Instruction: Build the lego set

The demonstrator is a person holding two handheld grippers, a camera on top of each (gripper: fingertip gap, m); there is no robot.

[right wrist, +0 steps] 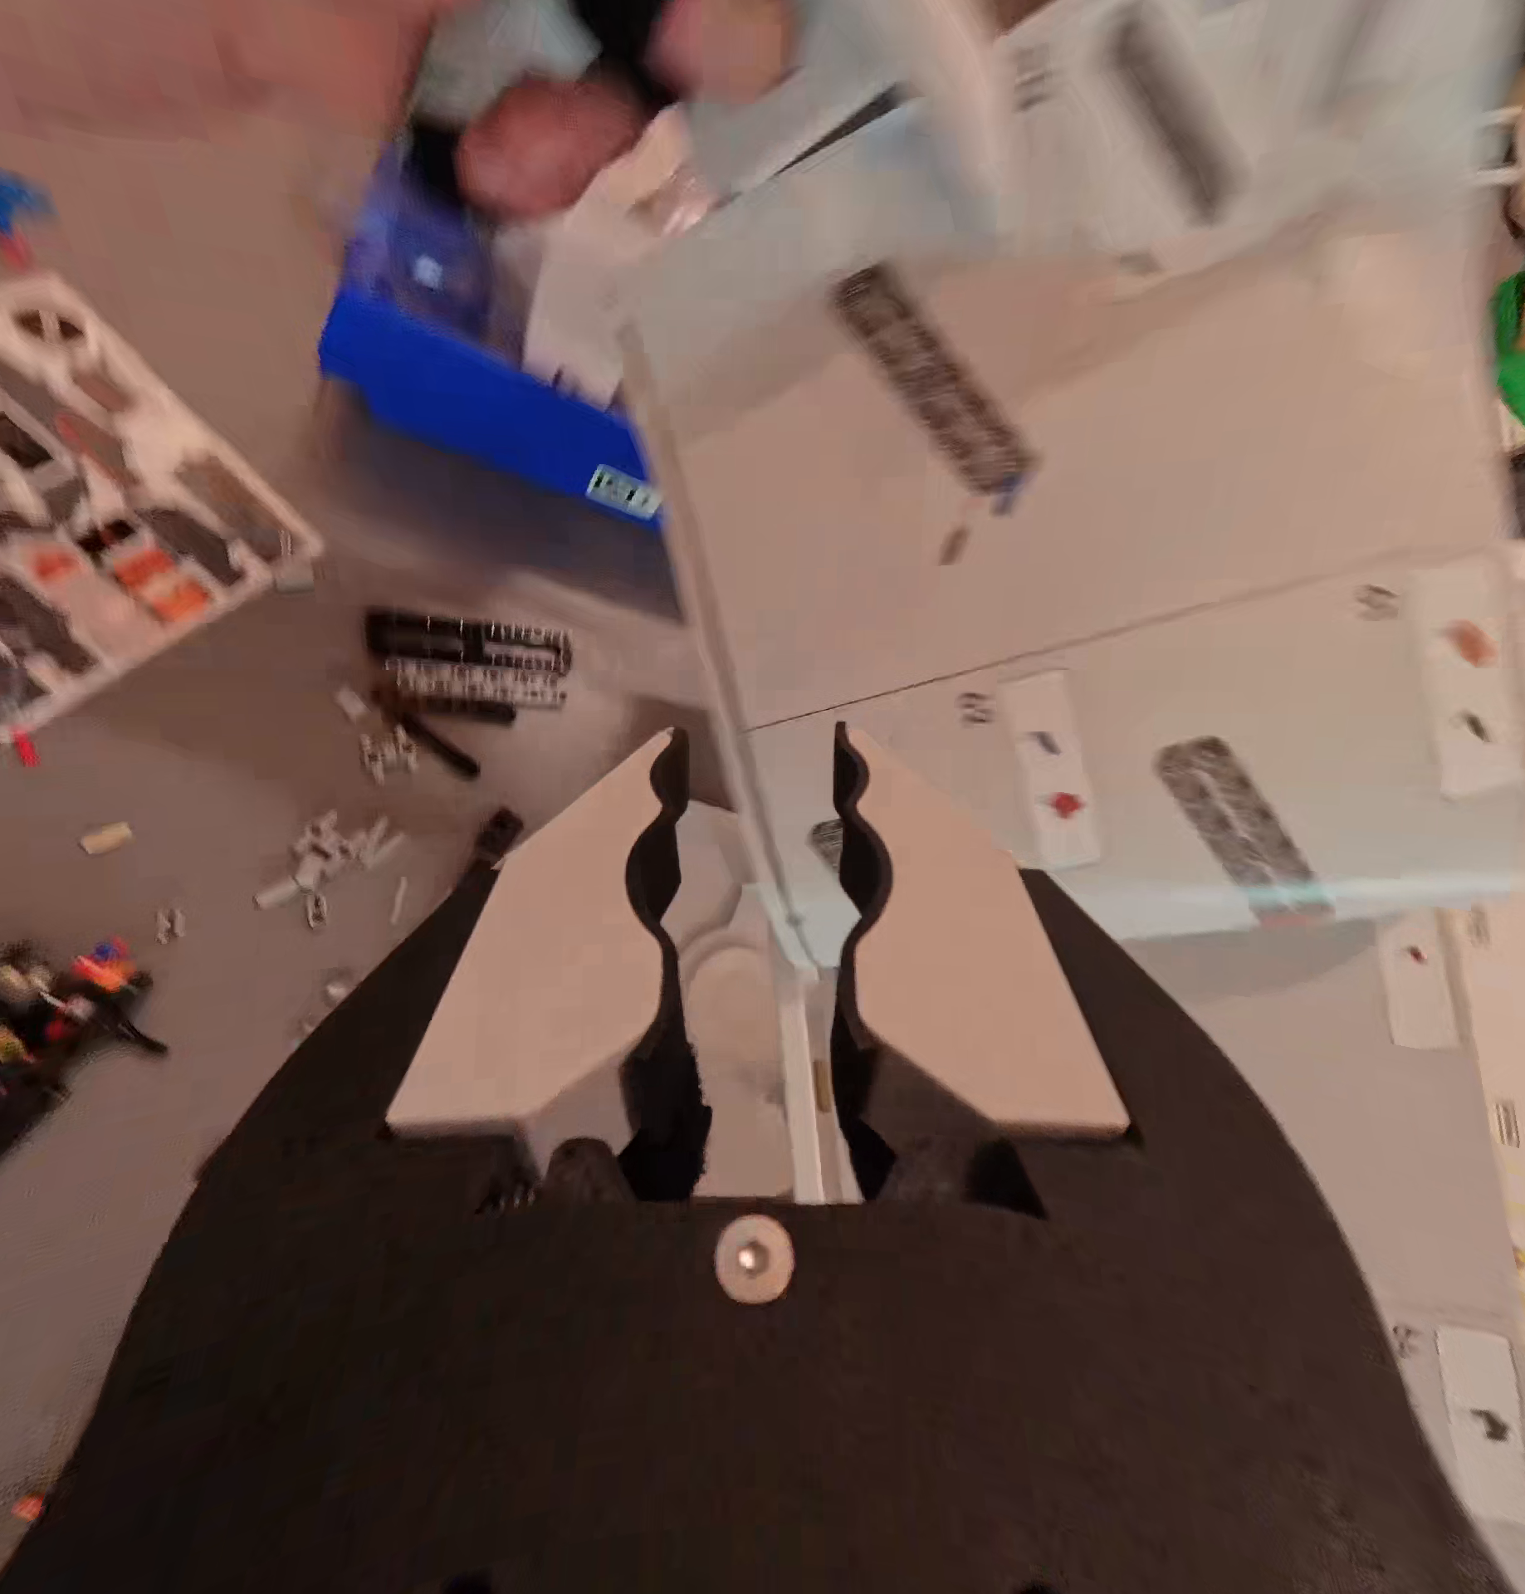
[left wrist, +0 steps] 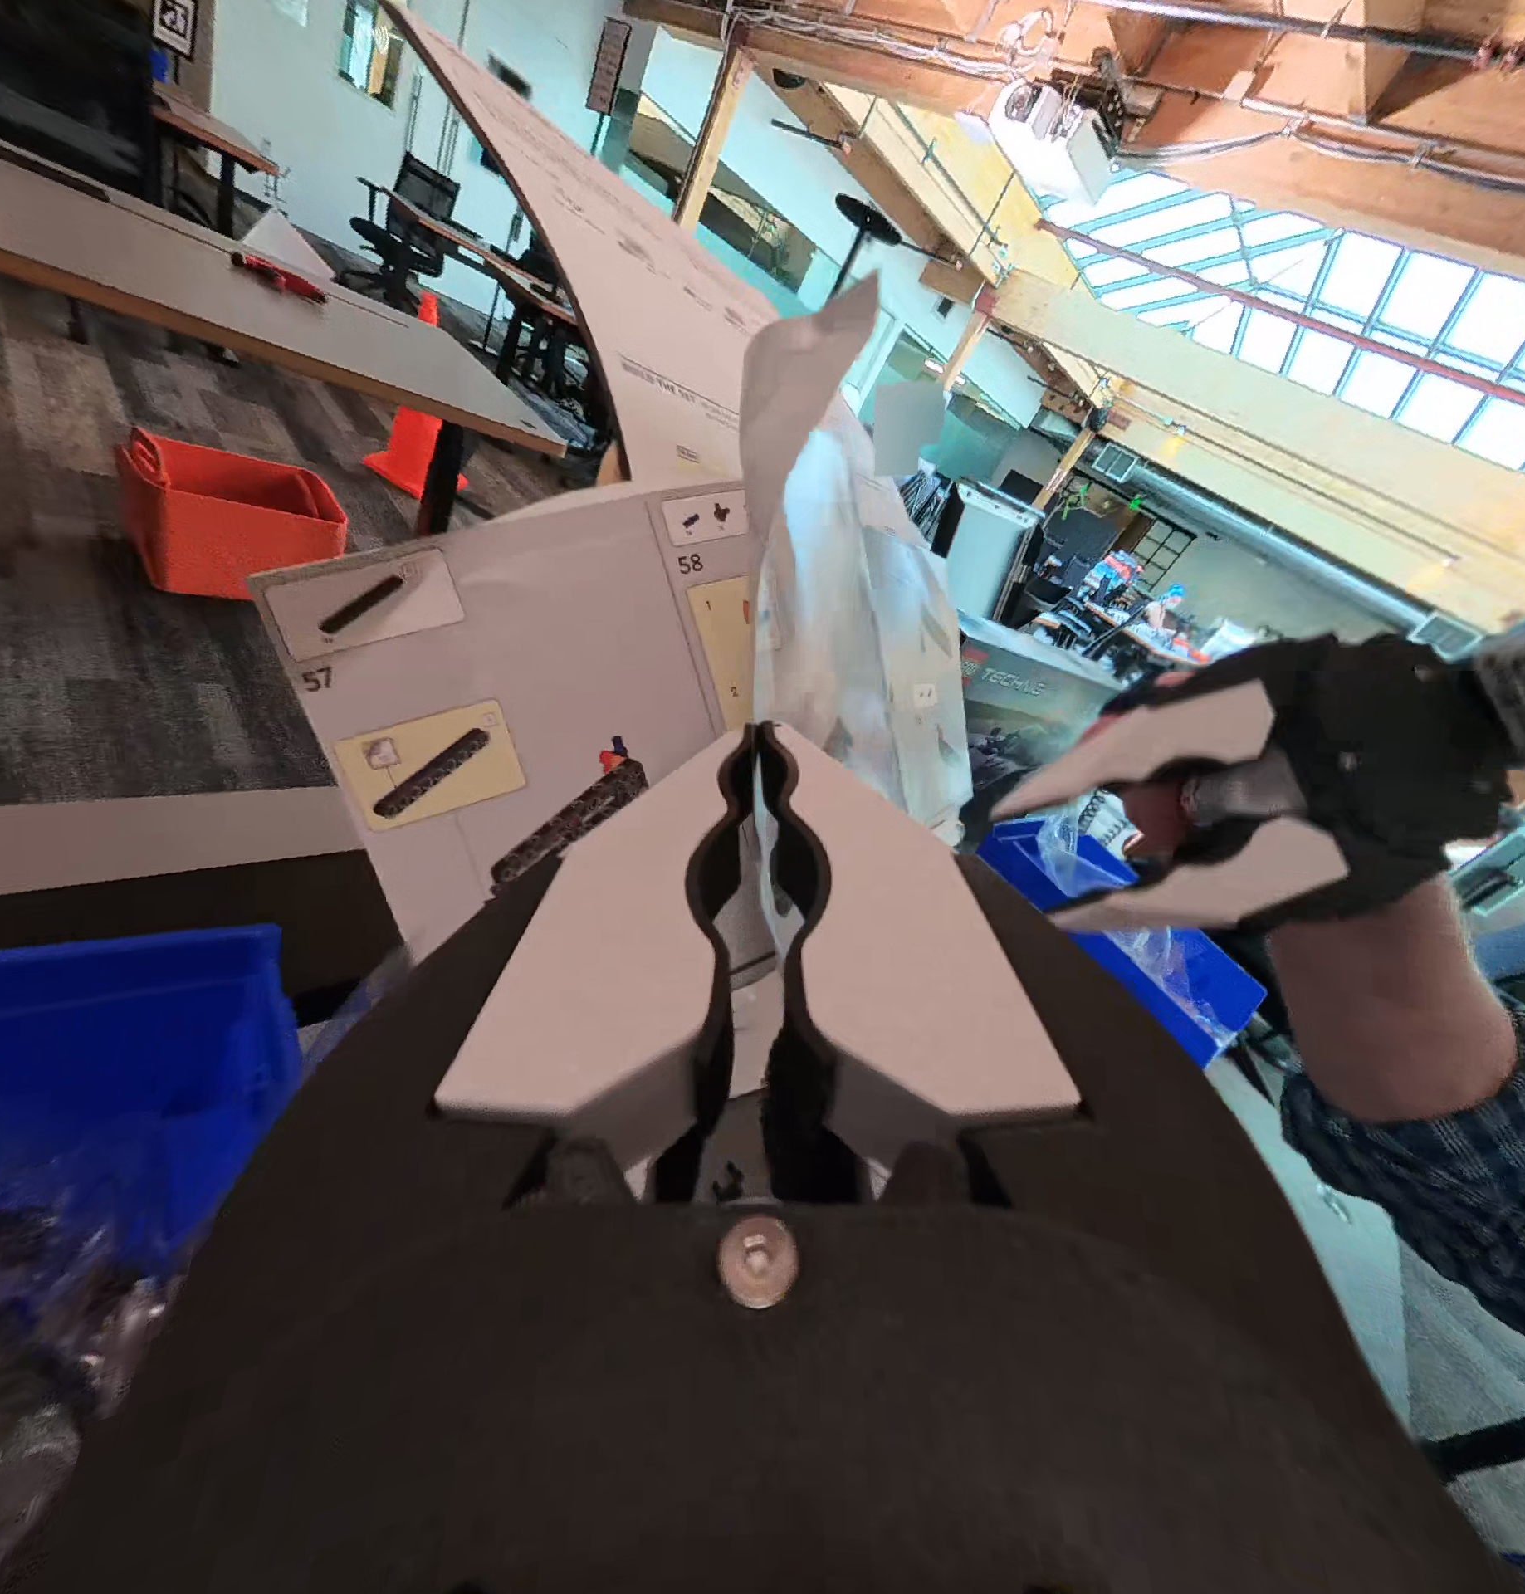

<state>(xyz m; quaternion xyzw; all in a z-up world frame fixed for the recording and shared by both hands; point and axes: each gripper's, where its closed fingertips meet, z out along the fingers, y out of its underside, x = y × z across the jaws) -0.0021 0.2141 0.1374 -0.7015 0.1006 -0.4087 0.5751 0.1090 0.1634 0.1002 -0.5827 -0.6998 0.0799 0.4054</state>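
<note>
Between left tool (left wrist: 763, 733) tips: plastic bag (left wrist: 836, 552), seemingly clamped.

Right wrist view is motion-blurred: loose lego pieces (right wrist: 327, 854) and instruction booklet (right wrist: 1086, 535) are smeared, I can't make out shapes. In my left view, the left blue bin (left wrist: 112, 1069) is cut off by the frame edge, its bagged contents blurred.

Skylights (left wrist: 1345, 319), wooden beams (left wrist: 1259, 103), grey carpet (left wrist: 94, 604), long desks (left wrist: 224, 293).
</note>
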